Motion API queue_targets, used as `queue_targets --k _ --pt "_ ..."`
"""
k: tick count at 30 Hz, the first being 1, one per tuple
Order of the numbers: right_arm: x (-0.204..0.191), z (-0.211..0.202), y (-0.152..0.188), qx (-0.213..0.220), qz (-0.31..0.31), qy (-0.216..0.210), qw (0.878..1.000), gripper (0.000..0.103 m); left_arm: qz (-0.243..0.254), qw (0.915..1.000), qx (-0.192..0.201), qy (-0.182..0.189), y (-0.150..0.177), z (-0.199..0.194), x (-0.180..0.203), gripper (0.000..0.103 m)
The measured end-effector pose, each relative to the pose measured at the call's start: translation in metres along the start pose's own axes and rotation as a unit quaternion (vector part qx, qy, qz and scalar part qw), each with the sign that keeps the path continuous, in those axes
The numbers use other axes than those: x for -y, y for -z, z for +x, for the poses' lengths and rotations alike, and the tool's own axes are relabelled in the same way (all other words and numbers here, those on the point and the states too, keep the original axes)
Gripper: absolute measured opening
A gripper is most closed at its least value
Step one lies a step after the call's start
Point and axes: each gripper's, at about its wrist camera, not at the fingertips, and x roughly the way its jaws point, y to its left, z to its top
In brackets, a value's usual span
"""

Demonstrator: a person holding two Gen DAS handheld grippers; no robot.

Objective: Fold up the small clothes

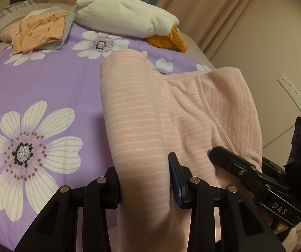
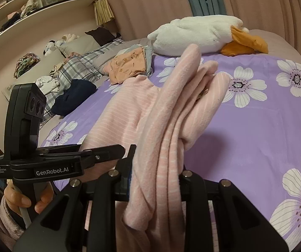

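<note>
Both grippers hold the same pink striped garment (image 1: 129,113), so you have it lifted at the near edge of the bed while its far part lies on the purple flowered bedcover (image 1: 51,77). Your left gripper (image 1: 146,180) has its jaws closed on a thick roll of the fabric, and your right gripper (image 2: 156,176) has its jaws pressed on a bunch of several layers that stand up in front of its camera. In the right wrist view you also see your left hand (image 2: 22,201) around the handle of the other tool. The cloth looks soft, light and a little fleecy, so I think it will sag and slide between the pads if you take too many layers. It seems better to hold it at a stitched hem or a corner, where the edge is firmer and only one or two layers come in. Farther on the cover lies a small stack of folded clothes with an orange printed piece (image 1: 39,31) on top, and I judge this is the place for finished items. Behind it rests a white plush duck (image 1: 125,14) with an orange beak, well apart from your garment.
</note>
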Motion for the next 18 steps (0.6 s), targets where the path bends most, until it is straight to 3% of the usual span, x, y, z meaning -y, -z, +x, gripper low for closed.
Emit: queue_targets --k 18 --pt "-0.002 0.023 -0.007 -0.011 0.001 0.002 1.0 0.025 -0.007 0.9999 -0.008 -0.004 -0.013 0.015 -0.015 0.036"
